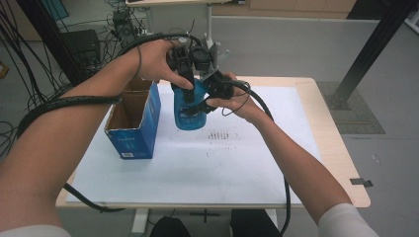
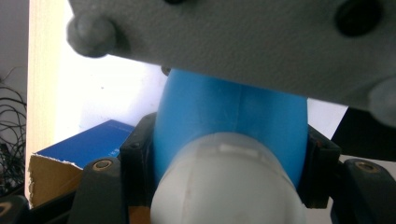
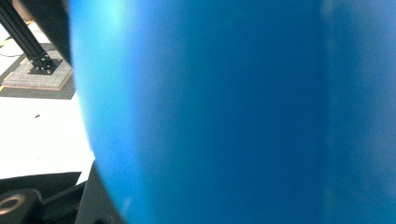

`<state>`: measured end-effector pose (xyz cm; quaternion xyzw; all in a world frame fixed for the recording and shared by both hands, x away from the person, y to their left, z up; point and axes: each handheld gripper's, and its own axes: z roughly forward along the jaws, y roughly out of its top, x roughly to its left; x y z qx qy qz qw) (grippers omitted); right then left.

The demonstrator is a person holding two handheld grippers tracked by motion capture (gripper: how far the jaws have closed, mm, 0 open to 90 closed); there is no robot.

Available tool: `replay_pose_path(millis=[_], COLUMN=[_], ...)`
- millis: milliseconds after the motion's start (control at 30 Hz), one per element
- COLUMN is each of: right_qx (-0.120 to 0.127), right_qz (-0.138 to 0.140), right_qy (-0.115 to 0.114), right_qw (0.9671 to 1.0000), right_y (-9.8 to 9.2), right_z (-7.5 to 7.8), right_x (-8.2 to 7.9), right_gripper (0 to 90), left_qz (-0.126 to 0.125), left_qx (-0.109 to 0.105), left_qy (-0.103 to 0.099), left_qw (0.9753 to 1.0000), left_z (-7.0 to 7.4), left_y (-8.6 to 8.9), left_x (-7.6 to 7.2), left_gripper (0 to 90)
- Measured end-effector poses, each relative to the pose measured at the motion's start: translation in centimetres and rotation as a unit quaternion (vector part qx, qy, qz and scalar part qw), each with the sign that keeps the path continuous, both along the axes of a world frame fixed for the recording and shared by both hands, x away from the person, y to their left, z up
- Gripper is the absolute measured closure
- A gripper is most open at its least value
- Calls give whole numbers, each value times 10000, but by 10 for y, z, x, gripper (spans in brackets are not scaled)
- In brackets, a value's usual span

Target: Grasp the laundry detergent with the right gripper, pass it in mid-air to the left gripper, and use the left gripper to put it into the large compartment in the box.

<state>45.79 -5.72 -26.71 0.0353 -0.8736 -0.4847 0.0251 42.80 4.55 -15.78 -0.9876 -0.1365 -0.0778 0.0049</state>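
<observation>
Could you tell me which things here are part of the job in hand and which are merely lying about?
In use:
- blue bottle, held above the table
- left gripper, jaws closed on the bottle's neck below its white cap
- right gripper, at the bottle's side
- open blue box, probably

Lying about:
- cables on the floor
- black post

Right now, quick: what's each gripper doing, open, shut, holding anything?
Left gripper: shut on the blue plastic bottle, jaws clamped on its sides just past the white cap.
Right gripper: pressed against the same bottle; open or shut cannot be told.
</observation>
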Motion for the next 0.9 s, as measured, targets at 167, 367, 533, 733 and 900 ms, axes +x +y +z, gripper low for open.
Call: replay_pose_path(millis=[167, 367, 533, 733, 900], right_qx=[9, 5, 28, 40, 48], right_qz=[-6, 1, -15, -59, -234], right_qy=[-4, -3, 22, 76, 129], right_qw=[10000, 10000, 10000, 9999, 9996], right_y=[0, -1, -1, -3, -13], right_z=[1, 1, 1, 1, 2], right_x=[-1, -1, -2, -1, 1], right_gripper=[418, 417, 415, 399, 279], left_qz=[8, 7, 28, 37, 147], left_qx=[-13, 7, -6, 15, 84], left_qy=[-13, -16, -7, 0, -36], left_qw=[10000, 10000, 10000, 10000, 9999], left_z=[1, 1, 2, 3, 2], left_y=[0, -1, -1, -1, 0], left_x=[-1, -2, -2, -1, 2], left_gripper=[373, 373, 373, 373, 373])
